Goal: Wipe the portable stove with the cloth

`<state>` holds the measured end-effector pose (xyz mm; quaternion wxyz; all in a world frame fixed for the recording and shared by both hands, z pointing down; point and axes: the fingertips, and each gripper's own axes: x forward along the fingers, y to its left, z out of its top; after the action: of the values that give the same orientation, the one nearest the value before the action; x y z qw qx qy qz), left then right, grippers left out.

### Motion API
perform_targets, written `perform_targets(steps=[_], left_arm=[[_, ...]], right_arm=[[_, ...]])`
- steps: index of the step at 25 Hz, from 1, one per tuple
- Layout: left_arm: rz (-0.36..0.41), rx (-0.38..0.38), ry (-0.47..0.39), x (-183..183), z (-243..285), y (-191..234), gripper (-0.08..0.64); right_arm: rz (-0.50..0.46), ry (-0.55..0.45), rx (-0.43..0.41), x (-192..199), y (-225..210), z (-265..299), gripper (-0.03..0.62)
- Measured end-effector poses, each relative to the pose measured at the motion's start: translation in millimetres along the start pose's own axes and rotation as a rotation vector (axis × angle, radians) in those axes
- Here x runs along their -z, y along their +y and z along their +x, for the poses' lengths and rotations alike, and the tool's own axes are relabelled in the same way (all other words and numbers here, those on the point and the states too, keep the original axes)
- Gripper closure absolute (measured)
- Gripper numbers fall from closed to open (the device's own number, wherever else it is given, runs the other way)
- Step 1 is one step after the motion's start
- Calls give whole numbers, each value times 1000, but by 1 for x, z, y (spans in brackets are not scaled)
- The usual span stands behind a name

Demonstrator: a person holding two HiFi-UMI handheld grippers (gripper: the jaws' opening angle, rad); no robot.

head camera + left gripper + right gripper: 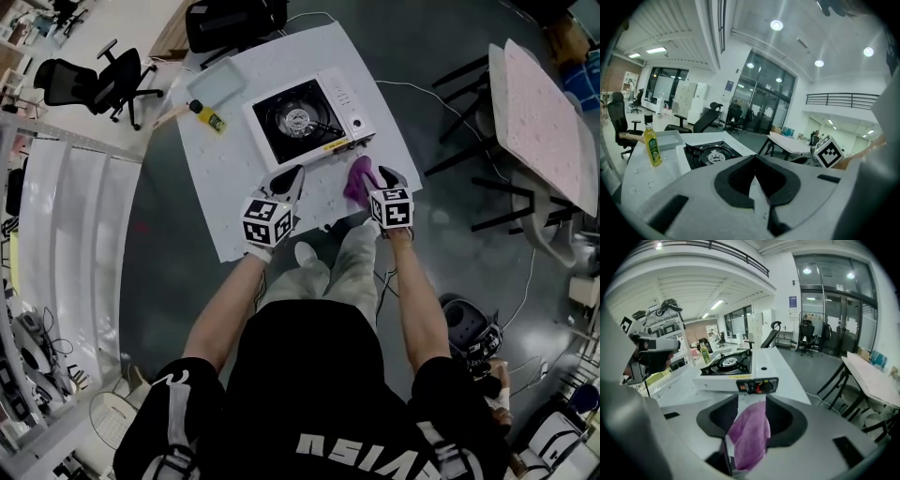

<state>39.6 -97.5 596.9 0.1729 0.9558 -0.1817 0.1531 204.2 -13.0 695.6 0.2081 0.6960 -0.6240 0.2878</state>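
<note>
Indoor hall, bright and even, lit from overhead. In the left gripper view the round ceiling spots (776, 25) burned out to white with haze around them. In the right gripper view the strip lights (717, 303) glared likewise. In the head view the white table top (225, 187) was close to overexposed and the grey floor (530, 337) carried a dull sheen; shadows were soft and faint. Both gripper views showed strong fisheye bending and black corners. The near foreground was soft, the purple cloth (749, 437) included.
</note>
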Motion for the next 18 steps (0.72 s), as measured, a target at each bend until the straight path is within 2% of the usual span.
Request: perform_targets(steps=[6,10,18], left_arm=[[14,-9,-56,-29,-10,1,557],[24,-26,-96,-51,-20,4,557],[33,-50,-149,-73,-34,9,557]], right_arm=[[-35,-133,8,-60,2,-30,423],[-54,-203,23,-91,5,-50,458],[-71,-272,64,-116,5,-72,545]])
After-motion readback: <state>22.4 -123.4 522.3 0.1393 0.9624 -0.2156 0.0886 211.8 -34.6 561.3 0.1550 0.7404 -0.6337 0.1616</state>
